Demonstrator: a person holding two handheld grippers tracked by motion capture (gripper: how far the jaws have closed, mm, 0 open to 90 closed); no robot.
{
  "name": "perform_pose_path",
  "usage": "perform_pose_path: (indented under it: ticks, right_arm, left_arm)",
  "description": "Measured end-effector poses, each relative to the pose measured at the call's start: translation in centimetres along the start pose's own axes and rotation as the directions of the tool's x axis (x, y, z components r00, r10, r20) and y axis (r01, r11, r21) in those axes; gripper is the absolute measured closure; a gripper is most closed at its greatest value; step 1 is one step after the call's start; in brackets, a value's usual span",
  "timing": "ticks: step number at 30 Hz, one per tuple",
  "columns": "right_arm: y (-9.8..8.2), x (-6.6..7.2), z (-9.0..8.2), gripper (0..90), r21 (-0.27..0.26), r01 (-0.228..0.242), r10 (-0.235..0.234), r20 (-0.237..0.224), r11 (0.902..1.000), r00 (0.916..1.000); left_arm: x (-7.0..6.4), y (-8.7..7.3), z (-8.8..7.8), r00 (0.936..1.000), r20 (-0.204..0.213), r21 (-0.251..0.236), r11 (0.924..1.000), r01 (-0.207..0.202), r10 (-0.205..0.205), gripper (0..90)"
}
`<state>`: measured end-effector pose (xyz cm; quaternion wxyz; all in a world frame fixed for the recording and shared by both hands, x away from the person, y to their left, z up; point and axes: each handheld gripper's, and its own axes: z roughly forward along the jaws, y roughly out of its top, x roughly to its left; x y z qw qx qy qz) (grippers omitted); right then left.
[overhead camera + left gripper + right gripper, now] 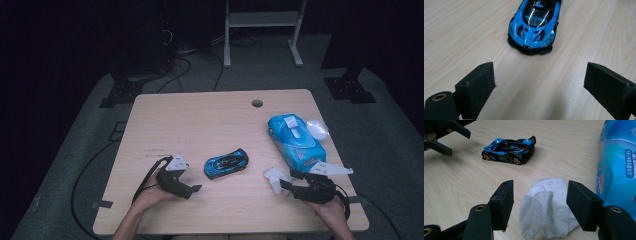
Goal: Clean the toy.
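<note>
high view has a light wooden desk (200,120) with a small glossy blue and black toy sports car (226,163) sitting near the middle of the front half, on its wheels and angled a bit. left claw (192,189) is low over the desk just beside the car's near end, not touching it. in the left gripper view the car (534,27) sits straight ahead with its nose toward the camera, and the two black jaws are spread wide on either side of bare wood, nothing between them, car beyond the tips. over on the other side the right claw (286,180) is down by a crumpled white wipe (274,177) lying on the desk. right gripper view shows that wipe (546,207) sitting between the jaws, which stand wide apart; the right jaw looks like it's against the edge of the wipe, the other one has a gap, so it's not pinched, just straddled. a blue plastic pack of wet wipes (295,140) lies just behind the right claw, with a scrunched bit of clear plastic (317,128) touching its far side. from the right gripper view the car (509,150) is side-on, well apart from the wipe, with the left claw (451,137) off near its front.
</note>
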<state>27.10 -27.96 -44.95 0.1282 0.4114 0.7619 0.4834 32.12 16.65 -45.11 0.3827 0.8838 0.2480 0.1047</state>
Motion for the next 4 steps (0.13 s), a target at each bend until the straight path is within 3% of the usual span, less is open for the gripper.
perform_pose_path:
  ticks: [4]
  right_arm:
    - [-0.2, 0.09, -0.19, 37.9, -0.018, -0.01, 0.01, -0.005, 0.9998, 0.9999]
  left_arm:
    - [-0.04, -0.6, 0.07, 1.0, 0.002, 0.018, 0.9998, -0.003, 0.003, 9.3]
